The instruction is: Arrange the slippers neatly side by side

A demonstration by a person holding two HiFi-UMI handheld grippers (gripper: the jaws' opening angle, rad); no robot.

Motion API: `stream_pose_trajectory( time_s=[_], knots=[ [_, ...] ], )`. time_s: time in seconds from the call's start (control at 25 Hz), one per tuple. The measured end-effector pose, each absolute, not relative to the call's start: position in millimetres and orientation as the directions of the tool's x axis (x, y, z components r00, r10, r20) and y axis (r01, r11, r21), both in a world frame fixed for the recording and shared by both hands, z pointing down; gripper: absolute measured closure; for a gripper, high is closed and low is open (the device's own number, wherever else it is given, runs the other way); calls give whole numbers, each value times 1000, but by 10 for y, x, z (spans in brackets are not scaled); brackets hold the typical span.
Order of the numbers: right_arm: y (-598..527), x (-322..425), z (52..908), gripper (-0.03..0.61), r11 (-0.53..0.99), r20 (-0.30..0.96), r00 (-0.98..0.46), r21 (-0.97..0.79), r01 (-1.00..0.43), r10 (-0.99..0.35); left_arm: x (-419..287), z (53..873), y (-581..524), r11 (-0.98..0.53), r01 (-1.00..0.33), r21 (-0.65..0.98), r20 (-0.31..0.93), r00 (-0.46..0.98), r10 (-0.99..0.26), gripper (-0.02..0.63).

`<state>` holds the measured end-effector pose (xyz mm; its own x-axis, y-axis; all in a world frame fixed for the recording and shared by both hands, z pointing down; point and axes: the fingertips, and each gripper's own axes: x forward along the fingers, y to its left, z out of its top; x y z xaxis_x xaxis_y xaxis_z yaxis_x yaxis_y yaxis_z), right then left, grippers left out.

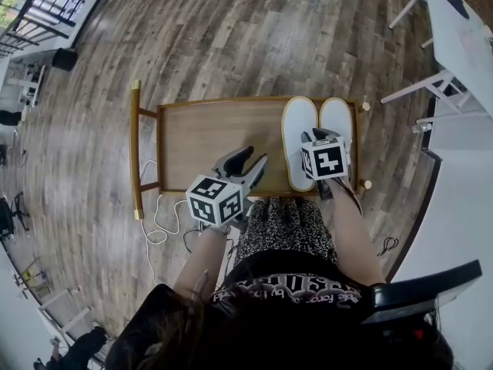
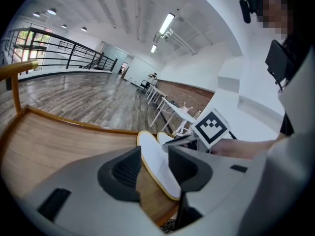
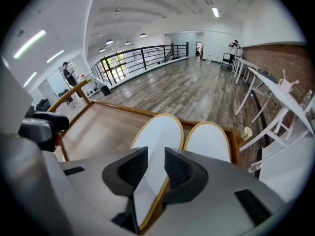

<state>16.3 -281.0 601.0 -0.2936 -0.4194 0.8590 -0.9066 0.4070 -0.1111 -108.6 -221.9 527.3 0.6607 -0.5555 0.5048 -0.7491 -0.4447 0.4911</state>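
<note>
The 2 white slippers [image 1: 297, 133] are lying side by side at the right end of the wooden tray table [image 1: 200, 133]. We are holding our right gripper [image 3: 156, 163] over the left slipper's heel, jaws apart, gripping nothing. Our left gripper [image 1: 250, 162] is hovering at the near edge, jaws wide and empty.

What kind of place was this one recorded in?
Probably a large open-plan office or studio on an upper level: wood-plank floor, a black railing along an open edge, and white tables beside a brick wall.
</note>
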Motion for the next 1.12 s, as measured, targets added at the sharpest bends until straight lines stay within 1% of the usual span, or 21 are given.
stream_pose_trajectory(
  time_s=[0.12, 0.24, 0.28, 0.48, 0.6, 0.72, 0.76, 1.0, 1.12],
  knots=[
    [-2767, 269, 5853, 488, 355, 827, -345, -191, -915, -443, -1011, 5210, -2258, -450, -749, 486, 494, 661, -565, 460],
    [-2761, 401, 5581, 491, 323, 773, -369, -223, -920, -516, -967, 5113, -2333, -451, -769, 453, 485, 637, -599, 460],
    [-2767, 439, 5490, 492, 326, 754, -369, -215, -920, -544, -952, 5086, -2363, -452, -775, 441, 482, 630, -609, 460],
    [-2788, 583, 5139, 552, 347, 670, -335, -122, -930, -663, -906, 4986, -2543, -457, -812, 363, 479, 583, -656, 461],
    [-2757, 653, 4998, 566, 340, 639, -324, -102, -935, -697, -912, 4854, -2640, -447, -836, 318, 468, 548, -693, 515],
    [-2692, 731, 4908, 571, 338, 622, -328, -107, -935, -711, -888, 4761, -2641, -440, -852, 285, 467, 524, -712, 601],
    [-2665, 747, 4876, 572, 341, 614, -336, -114, -933, -714, -876, 4736, -2619, -439, -855, 276, 468, 518, -715, 611],
    [-2512, 838, 4550, 574, 360, 531, -354, -97, -928, -770, -853, 4558, -2429, -440, -873, 209, 473, 484, -736, 611],
    [-2462, 902, 4358, 574, 359, 479, -350, -78, -930, -805, -870, 4394, -2371, -431, -878, 207, 443, 477, -759, 611]
  ],
)
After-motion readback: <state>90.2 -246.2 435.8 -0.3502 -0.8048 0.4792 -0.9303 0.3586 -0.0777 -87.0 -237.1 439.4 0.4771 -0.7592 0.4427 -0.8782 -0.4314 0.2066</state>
